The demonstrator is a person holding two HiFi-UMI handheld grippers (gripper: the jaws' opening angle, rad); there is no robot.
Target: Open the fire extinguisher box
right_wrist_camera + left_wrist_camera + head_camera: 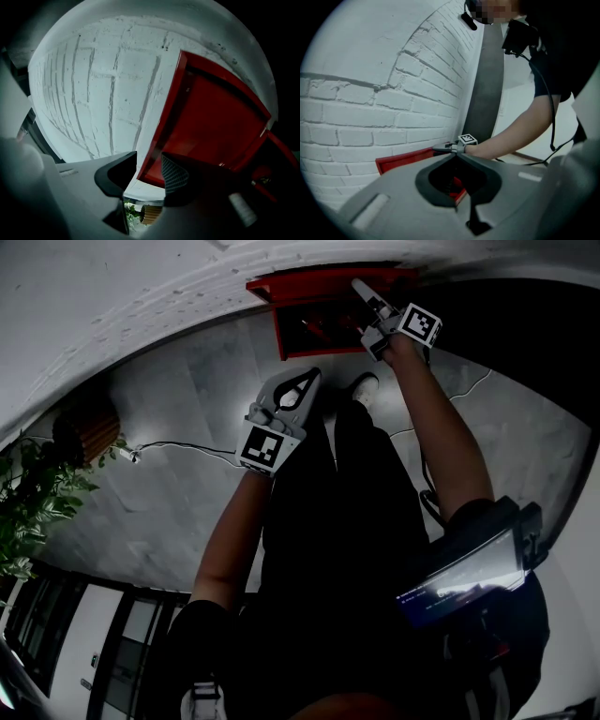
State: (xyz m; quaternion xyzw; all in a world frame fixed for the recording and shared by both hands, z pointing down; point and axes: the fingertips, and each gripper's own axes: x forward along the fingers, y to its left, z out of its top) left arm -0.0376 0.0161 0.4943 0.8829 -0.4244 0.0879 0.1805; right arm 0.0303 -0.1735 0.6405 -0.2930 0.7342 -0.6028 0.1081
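The red fire extinguisher box [309,329] stands on the floor against the white brick wall, top centre of the head view. My right gripper [367,296] reaches to its upper right part. In the right gripper view the jaws [149,157] stand open with the edge of the box's red door [206,117] between them; wall shows between the left jaw and that edge. My left gripper [312,378] hangs short of the box, shut, holding nothing. In the left gripper view its tips [455,155] meet, with the box [401,161] and the right gripper [445,148] beyond them.
A white brick wall [141,296] runs behind the box. A potted plant [28,502] and a slatted brown container [89,427] stand at the left, with a cable [178,444] across the grey floor. A shoe [364,385] rests just in front of the box.
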